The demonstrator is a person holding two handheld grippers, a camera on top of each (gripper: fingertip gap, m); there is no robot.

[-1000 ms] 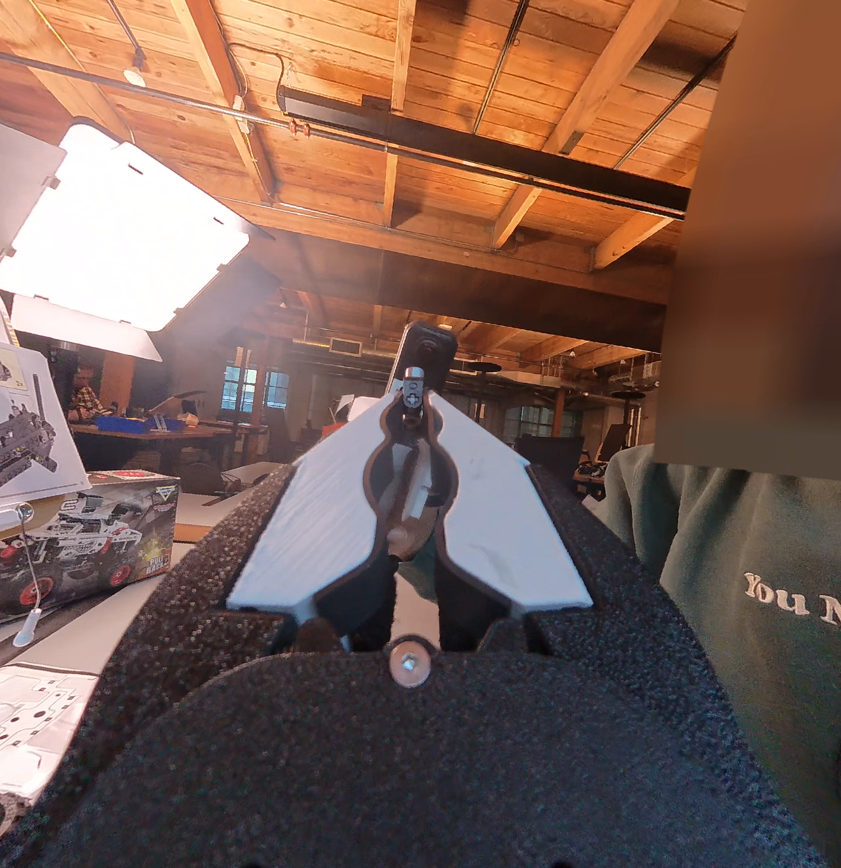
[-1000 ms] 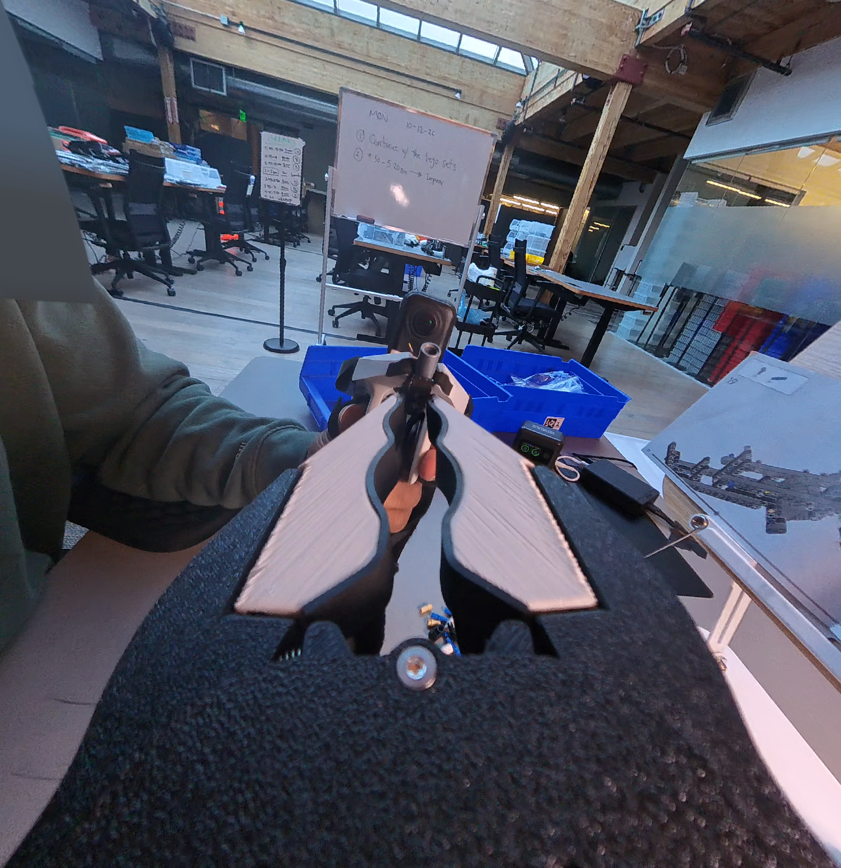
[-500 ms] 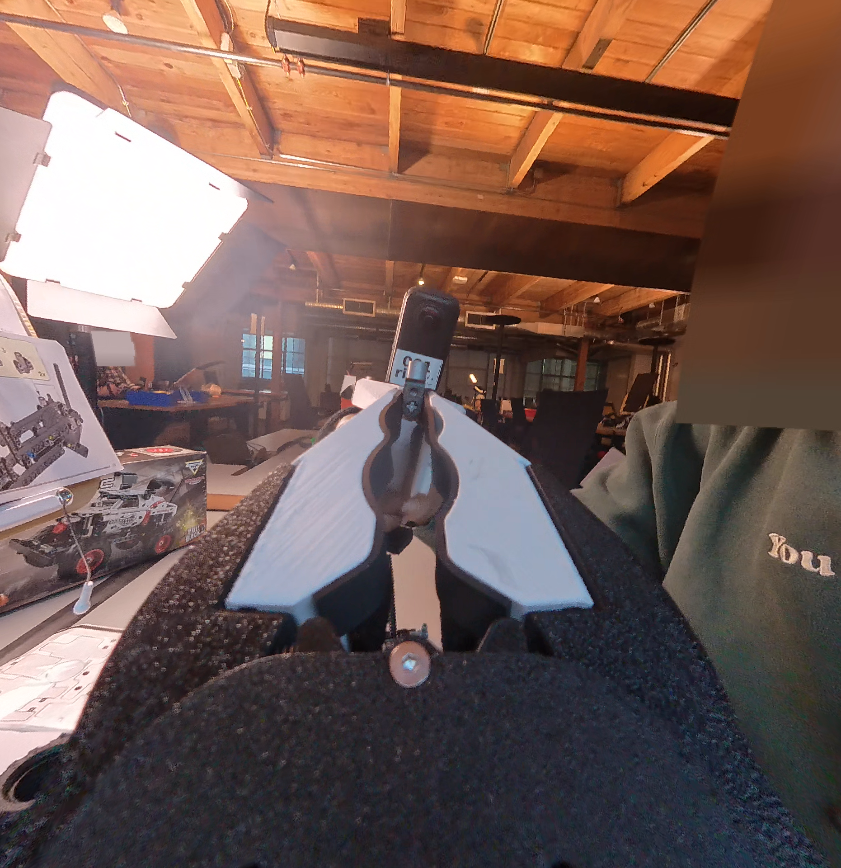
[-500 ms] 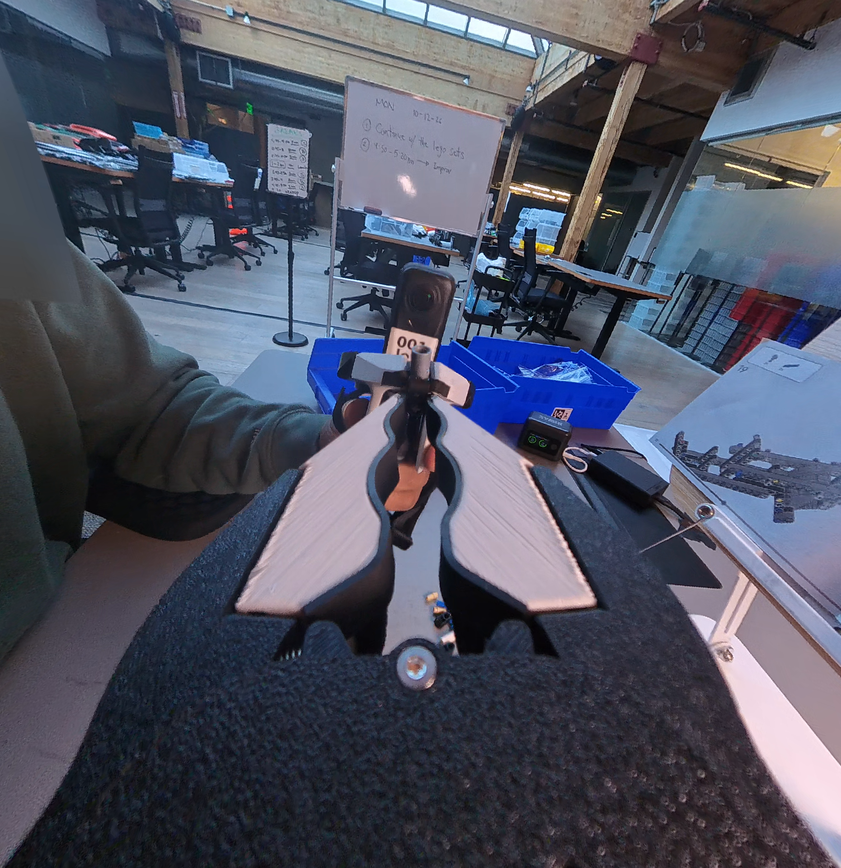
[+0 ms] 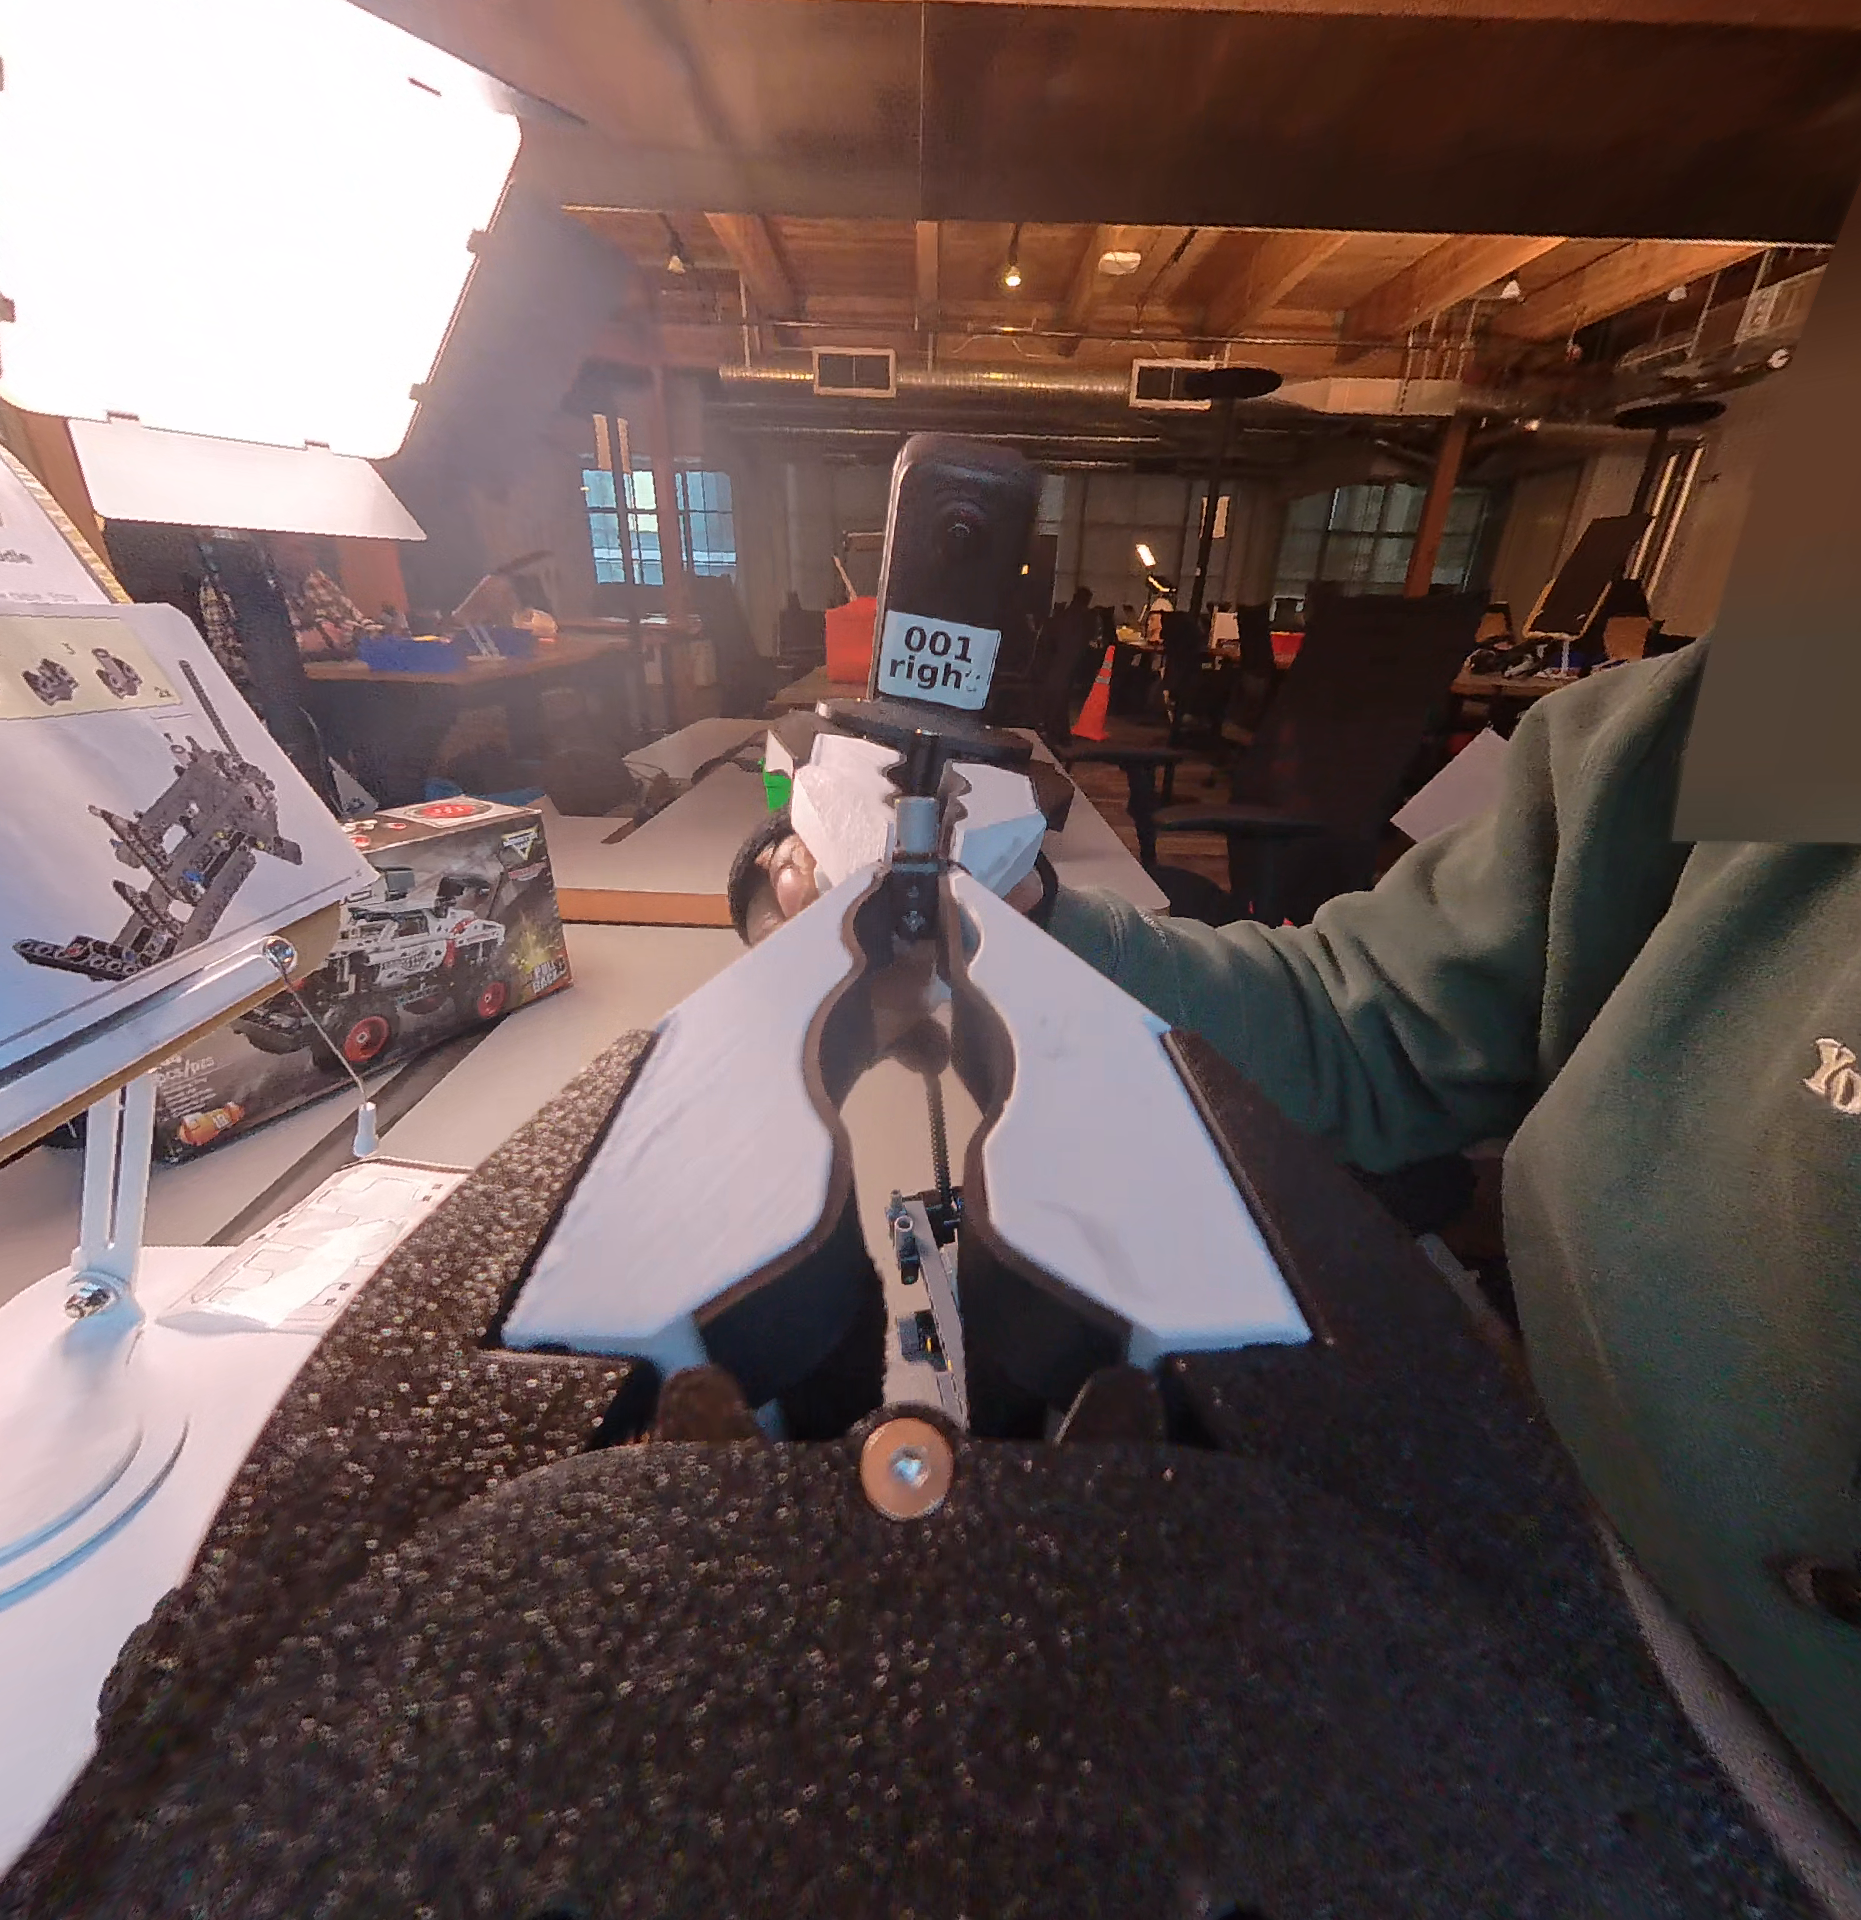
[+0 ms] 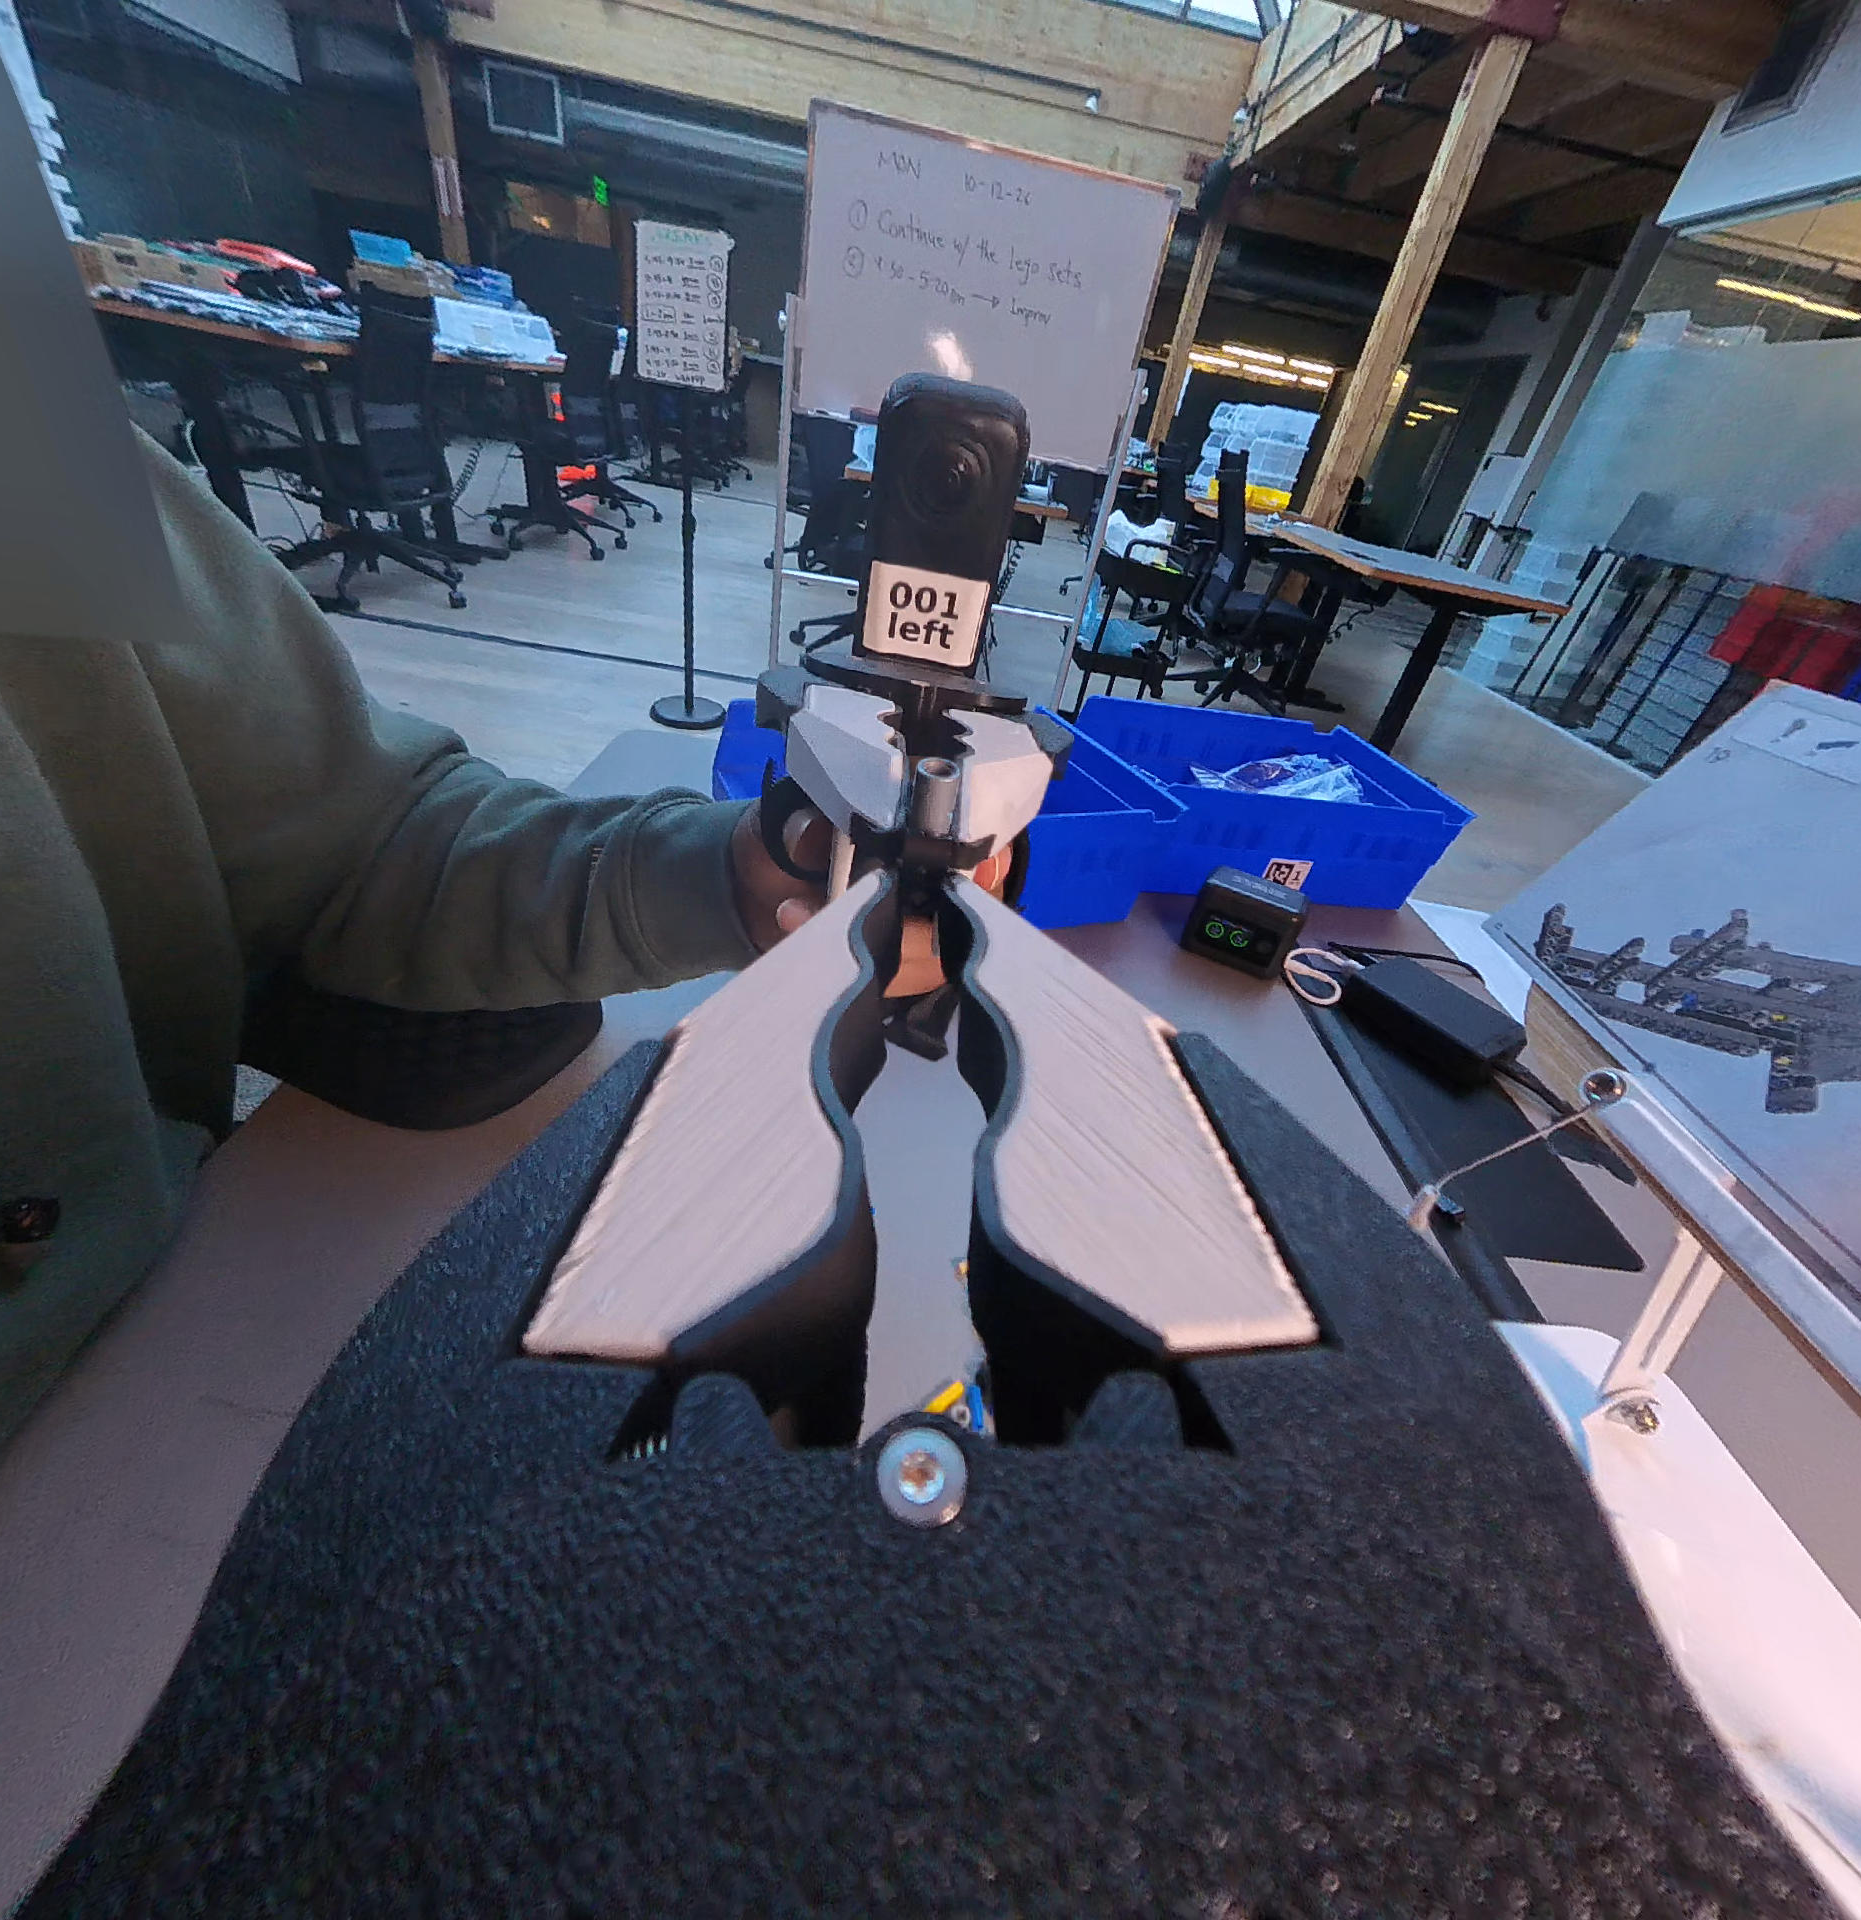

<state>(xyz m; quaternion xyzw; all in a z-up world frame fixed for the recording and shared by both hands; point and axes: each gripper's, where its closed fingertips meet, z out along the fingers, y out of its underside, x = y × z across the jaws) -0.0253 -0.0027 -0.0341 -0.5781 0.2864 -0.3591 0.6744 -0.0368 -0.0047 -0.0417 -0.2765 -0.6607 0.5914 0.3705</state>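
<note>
Facing each other tip to tip, both grippers are held just above a grey table [image 6: 1165, 997]. The left gripper [image 5: 910, 906] is clenched on a small black-and-grey part [image 5: 913, 831], which is pinched right at the fingertips at 12 o'clock in its own view. The right gripper [image 6: 915, 899] is closed on the same part from the opposite side (the grey tube end is seen sticking up between the two sets of tips). Exactly how the part's pieces are joined can't be told, since the tips cover most of it.

From the left wrist view, a toy truck box [image 5: 406, 935] is seen at 9 o'clock on the table. An instruction booklet [image 5: 126, 810] is propped on a white stand just in front of the box. A bright light panel [image 5: 230, 208] is hung at 10 o'clock, and a green sleeve [image 5: 1321, 987] is stretched in from 3 o'clock.

From the right wrist view, blue bins [image 6: 1269, 821] are set at 1 o'clock. A small black device [image 6: 1243, 920] and a black power adapter [image 6: 1425, 1013] are laid just beside them. A few loose pieces [image 6: 962, 1397] are spotted on the table under the fingers.
</note>
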